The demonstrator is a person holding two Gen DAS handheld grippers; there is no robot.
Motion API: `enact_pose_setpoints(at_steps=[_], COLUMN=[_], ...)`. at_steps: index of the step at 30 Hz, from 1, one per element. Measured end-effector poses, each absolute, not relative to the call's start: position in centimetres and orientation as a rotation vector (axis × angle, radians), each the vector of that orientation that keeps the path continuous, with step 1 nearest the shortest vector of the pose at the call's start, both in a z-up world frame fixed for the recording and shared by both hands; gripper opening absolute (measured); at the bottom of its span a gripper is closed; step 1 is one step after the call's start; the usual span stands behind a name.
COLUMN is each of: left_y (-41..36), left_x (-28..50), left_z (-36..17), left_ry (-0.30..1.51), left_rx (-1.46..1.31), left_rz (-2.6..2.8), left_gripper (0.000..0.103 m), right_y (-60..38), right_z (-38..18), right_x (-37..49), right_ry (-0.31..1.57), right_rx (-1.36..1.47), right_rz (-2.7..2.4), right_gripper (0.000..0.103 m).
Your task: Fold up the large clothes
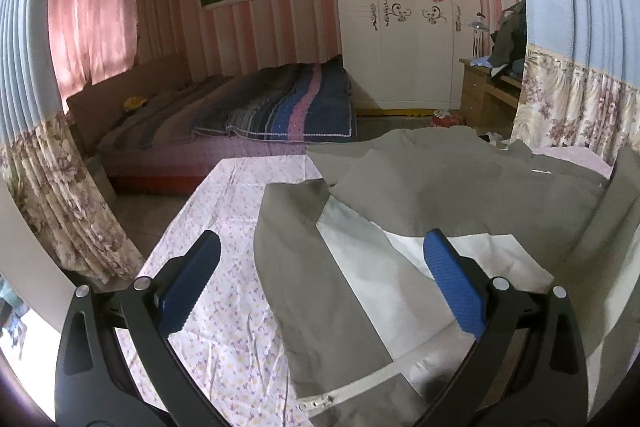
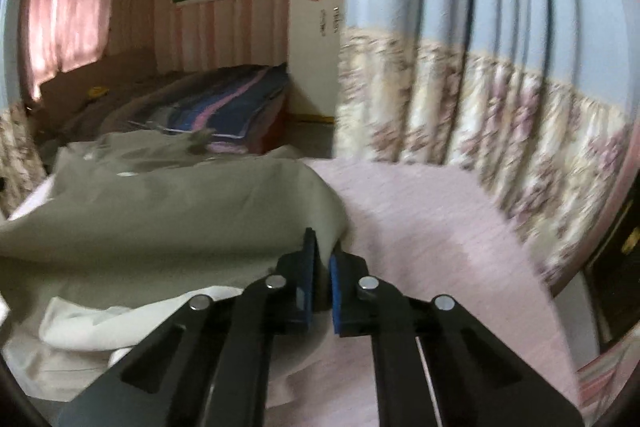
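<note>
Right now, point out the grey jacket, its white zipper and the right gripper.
grey jacket (image 1: 460, 183), left wrist view, on its grey outer cloth.
white zipper (image 1: 360, 385), left wrist view, on the tape near the slider.
right gripper (image 2: 323, 259), right wrist view, between the fingertips.

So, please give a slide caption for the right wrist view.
Right gripper shut on the edge of the grey garment lying on the pink bedsheet.

Home bedroom, bed (image 1: 240, 115), wardrobe (image 1: 400, 27), curtains (image 1: 88, 27)
</note>
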State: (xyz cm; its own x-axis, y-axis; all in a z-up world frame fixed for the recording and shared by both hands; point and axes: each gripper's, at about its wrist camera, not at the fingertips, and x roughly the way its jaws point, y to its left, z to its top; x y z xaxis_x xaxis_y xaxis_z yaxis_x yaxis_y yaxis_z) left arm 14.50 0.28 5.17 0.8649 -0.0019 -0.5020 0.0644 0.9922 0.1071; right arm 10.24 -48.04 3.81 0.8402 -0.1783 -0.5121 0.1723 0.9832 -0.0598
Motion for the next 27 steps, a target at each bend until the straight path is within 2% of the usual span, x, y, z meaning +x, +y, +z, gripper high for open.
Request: enact_pose_setpoints(at_steps=[10,15,20,22,23,24,27], left_y=[-0.2,-0.1,0.0,0.3,0.3,0.3,0.2], left_x=[15.2,15.1,15.1,15.3,15.3,15.4,15.7], left_z=[5.8,5.9,5.6,5.0,4.7,4.0,2.1], left_ry=[0.52,0.521,0.53,0.534,0.534,0.542,0.555], left_rx=[0.143,0.142,0.141,0.135,0.138,0.15,0.216], left_rz=[-0.012,-0.001,-0.001,-0.034,-0.054,-0.074,-0.103], left_gripper=[0.1,0.1,0.1,0.1,0.1,0.1,0.1], right_y=[-55.4,-61.8,-59.6,-57.7,-56.7,-55.5,-52.6], right_z=[4.7,7.1,7.4,6.7,6.3,5.8,4.6], right_x=[16.8,18.8,16.6,14.4,13.3,11.9,8.5], right_ry=[0.526,0.538,0.539,0.542,0.542,0.537,0.555], right_rx=[-0.232,-0.092,-0.08,-0.047,-0.035,-0.02,0.022], right_rz=[-0.422,-0.49,-0.419,-0.371,-0.362,-0.34,-0.298], right_gripper=[0.0,0.0,0.002,0.027,0.065,0.086,0.086])
